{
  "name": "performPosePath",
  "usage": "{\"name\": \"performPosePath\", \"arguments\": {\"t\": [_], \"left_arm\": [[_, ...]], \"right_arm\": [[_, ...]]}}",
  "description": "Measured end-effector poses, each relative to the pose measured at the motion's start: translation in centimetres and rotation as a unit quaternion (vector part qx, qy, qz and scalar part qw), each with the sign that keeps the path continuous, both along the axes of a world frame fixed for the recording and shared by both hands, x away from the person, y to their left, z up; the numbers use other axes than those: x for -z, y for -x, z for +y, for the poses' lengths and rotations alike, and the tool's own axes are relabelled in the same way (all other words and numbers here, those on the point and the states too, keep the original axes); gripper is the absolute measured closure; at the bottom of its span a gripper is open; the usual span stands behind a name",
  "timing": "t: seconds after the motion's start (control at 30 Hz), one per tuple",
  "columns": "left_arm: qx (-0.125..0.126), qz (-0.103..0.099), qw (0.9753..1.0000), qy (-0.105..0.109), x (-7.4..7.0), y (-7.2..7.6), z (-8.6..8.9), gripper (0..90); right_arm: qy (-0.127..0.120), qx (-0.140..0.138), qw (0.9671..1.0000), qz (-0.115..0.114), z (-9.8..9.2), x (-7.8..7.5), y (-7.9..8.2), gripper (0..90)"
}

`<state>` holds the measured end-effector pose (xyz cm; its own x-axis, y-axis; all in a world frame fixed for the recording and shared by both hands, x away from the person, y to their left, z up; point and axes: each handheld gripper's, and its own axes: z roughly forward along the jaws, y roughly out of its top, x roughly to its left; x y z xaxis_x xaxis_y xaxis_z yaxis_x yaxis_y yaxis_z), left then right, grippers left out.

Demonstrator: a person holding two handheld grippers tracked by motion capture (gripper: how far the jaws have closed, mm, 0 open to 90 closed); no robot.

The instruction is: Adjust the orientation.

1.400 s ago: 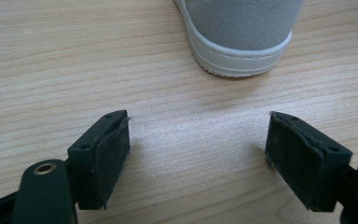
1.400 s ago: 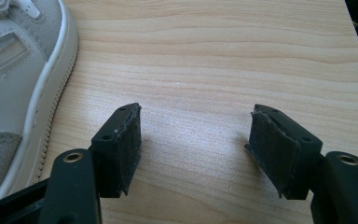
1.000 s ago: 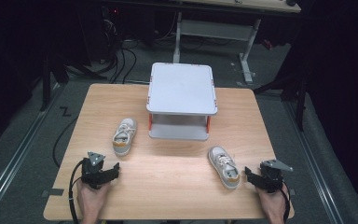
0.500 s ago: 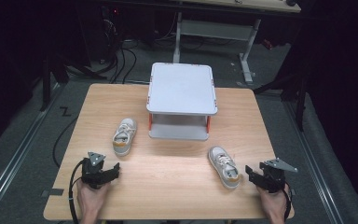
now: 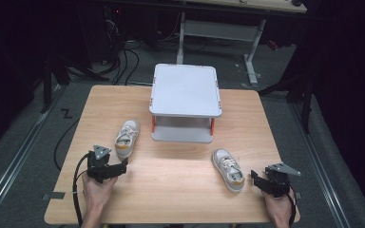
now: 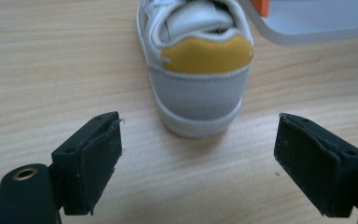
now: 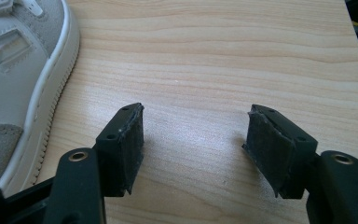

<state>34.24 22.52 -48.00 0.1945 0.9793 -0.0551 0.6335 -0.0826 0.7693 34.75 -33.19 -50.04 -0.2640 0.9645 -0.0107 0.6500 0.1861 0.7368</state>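
The left gripper [image 6: 198, 161] gapes wide, empty, with the left shoe [image 6: 198, 70] heel-on just ahead of its jaws. The right gripper [image 7: 193, 144] is open too, over bare table [image 7: 223, 56]; the right shoe [image 7: 14, 79] lies just beside its left jaw.

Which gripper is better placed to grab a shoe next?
Probably left: the left gripper is open, squarely facing the yellow-tabbed heel of the left white sneaker. The open right gripper faces bare wooden table.
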Motion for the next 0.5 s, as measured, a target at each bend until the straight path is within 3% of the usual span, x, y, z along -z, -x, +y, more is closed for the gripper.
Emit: {"name": "performPosePath", "arguments": {"t": [0.27,0.33,0.47,0.5], "left_arm": [[0.001,0.010,0.9999,0.011,-2.1,-2.2,-0.2,14.5],[0.005,0.012,0.9996,0.025,-2.4,-2.7,-0.1,12.2],[0.002,0.021,0.9994,0.026,-2.9,-3.7,-0.2,9.7],[0.001,0.023,0.9996,0.019,-3.2,-4.4,-0.4,9.5]], "right_arm": [[0.005,-0.001,1.0000,0.000,0.0,0.0,-0.1,36.8],[0.005,-0.001,1.0000,0.000,0.0,0.0,-0.1,36.9],[0.004,0.000,1.0000,0.000,0.0,0.0,-0.1,37.0],[0.004,0.001,1.0000,0.000,0.0,0.0,-0.1,37.0]]}}
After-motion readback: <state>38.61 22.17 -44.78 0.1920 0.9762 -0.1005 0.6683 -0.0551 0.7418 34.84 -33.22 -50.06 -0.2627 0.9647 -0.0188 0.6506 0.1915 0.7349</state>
